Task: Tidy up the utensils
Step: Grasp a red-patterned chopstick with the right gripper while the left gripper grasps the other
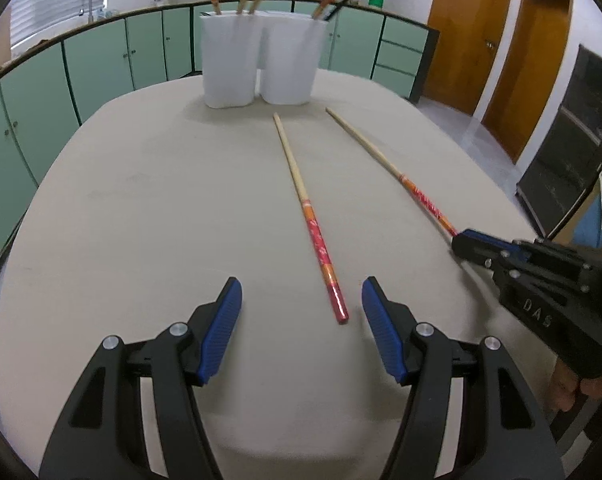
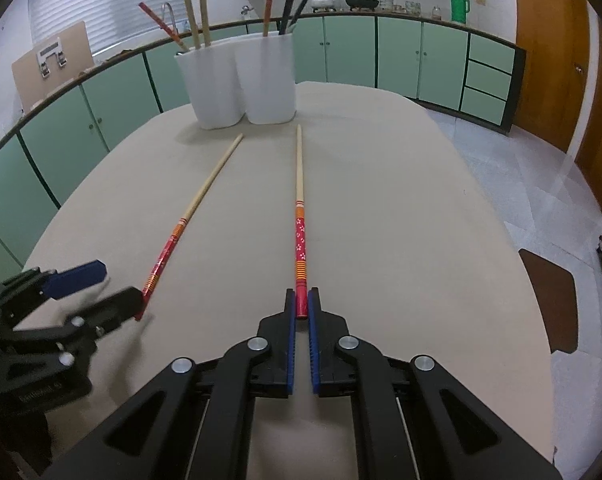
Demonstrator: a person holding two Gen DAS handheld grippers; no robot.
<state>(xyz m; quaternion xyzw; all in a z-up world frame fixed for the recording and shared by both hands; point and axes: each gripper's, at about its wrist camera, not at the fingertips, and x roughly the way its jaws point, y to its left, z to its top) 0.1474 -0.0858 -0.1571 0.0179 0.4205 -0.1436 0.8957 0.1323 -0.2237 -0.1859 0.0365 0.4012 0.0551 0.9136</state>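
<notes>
Two chopsticks with red patterned handles lie on the beige table (image 1: 141, 208), tips toward two white holders (image 1: 229, 64) (image 2: 271, 84) that hold several more chopsticks. My left gripper (image 1: 301, 308) is open. The red end of the left chopstick (image 1: 297, 176) (image 2: 189, 216) lies between its fingers, nearer the right pad (image 1: 381, 328), without touching it. My right gripper (image 2: 301, 300) is shut on the red end of the right chopstick (image 2: 299, 240) (image 1: 381, 152), which rests on the table. The right gripper (image 1: 461, 240) shows at the right edge of the left wrist view. The left gripper (image 2: 105, 288) shows low on the left of the right wrist view.
Green cabinets (image 1: 101, 60) under a counter curve behind the table. Wooden doors (image 1: 473, 32) stand at the right. A dark chair seat (image 2: 553, 300) sits past the table's right edge. A hand (image 1: 573, 392) holds the right gripper's body.
</notes>
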